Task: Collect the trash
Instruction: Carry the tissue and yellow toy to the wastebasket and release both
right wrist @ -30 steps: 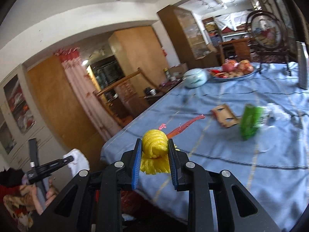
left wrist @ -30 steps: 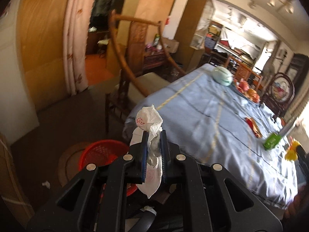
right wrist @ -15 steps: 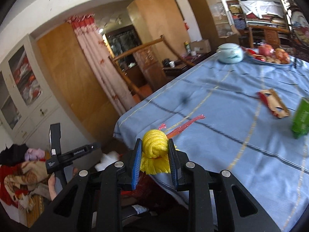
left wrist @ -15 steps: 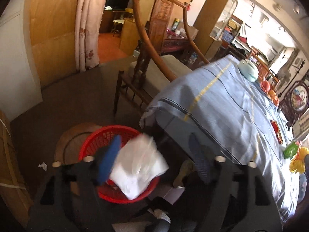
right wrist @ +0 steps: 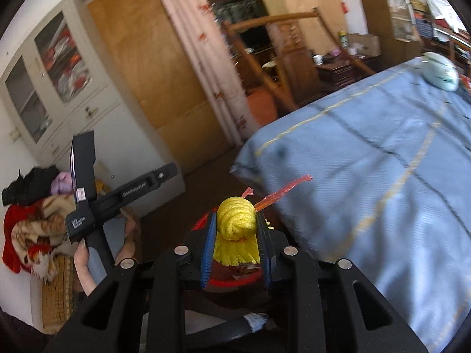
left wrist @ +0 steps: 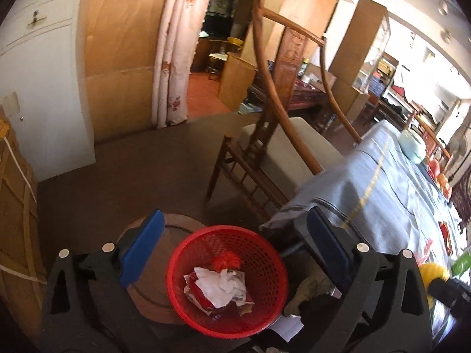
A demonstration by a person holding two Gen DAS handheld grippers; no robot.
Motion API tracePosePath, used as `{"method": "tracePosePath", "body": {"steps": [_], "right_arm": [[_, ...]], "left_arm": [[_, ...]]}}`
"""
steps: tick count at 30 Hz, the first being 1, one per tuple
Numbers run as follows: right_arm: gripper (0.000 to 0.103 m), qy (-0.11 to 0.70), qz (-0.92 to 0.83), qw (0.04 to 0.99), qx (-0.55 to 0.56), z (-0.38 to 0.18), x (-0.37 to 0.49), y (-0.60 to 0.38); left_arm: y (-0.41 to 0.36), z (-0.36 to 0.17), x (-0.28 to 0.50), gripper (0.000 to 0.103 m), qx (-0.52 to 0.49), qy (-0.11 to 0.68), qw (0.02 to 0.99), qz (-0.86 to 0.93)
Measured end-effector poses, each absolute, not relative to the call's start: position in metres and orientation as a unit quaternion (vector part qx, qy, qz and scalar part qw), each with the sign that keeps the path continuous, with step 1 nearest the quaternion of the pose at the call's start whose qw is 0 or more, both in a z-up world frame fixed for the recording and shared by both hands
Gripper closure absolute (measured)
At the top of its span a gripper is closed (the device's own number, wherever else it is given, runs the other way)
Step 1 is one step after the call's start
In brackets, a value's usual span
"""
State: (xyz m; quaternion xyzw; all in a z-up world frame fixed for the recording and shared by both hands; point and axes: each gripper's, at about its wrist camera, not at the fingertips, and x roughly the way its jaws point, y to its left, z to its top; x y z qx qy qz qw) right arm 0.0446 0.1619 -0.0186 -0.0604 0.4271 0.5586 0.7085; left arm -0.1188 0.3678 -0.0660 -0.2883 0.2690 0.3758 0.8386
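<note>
In the left wrist view, the left gripper (left wrist: 232,250) fills the lower frame, its blue-padded jaws opening wide with nothing gripped between them. Framed between the jaws sits a round red mesh plastic basket (left wrist: 265,317) on the dark floor, placed close beside the surface so trash can be dropped straight in. A crumpled white tissue (left wrist: 222,285) lies inside it on red wrapper scraps. At the lower right edge, part of a knotted yellow plastic-string bundle (left wrist: 432,273) shows.

In the right wrist view, the right gripper (right wrist: 235,232) at lower centre has its jaws clamped narrowly on that yellow bundle (right wrist: 235,223), seemingly carried toward the basket, whose red rim peeks out below. Beyond, at upper right, stretches the surface covered in a blue cloth (right wrist: 382,153). At left, a hand (right wrist: 85,267) holds the other gripper's handle.
</note>
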Motion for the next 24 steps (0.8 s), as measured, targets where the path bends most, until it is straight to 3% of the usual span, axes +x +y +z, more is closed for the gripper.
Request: {"method": "tracePosePath", "body": {"steps": [4, 5, 7, 10, 24], "right_arm": [[0.074, 0.435, 0.576, 0.688, -0.071, -0.027, 0.036, 0.197], [0.071, 0.436, 0.581, 0.683, -0.069, -0.028, 0.036, 0.204], [0.052, 0.435, 0.584, 0.682, -0.065, -0.027, 0.038, 0.216], [0.047, 0.429, 0.590, 0.681, -0.058, -0.026, 0.040, 0.222], [0.042, 0.419, 0.558, 0.715, -0.036, -0.019, 0.058, 0.181]], "left_arm": [[0.384, -0.074, -0.123, 0.009, -0.304, 0.268, 0.826, 0.392], [0.388, -0.075, -0.125, 0.009, -0.307, 0.268, 0.824, 0.395], [0.395, -0.077, -0.132, 0.009, -0.313, 0.265, 0.818, 0.404], [0.401, -0.079, -0.137, 0.009, -0.317, 0.263, 0.814, 0.409], [0.379, -0.070, -0.124, 0.009, -0.298, 0.271, 0.831, 0.385]]}}
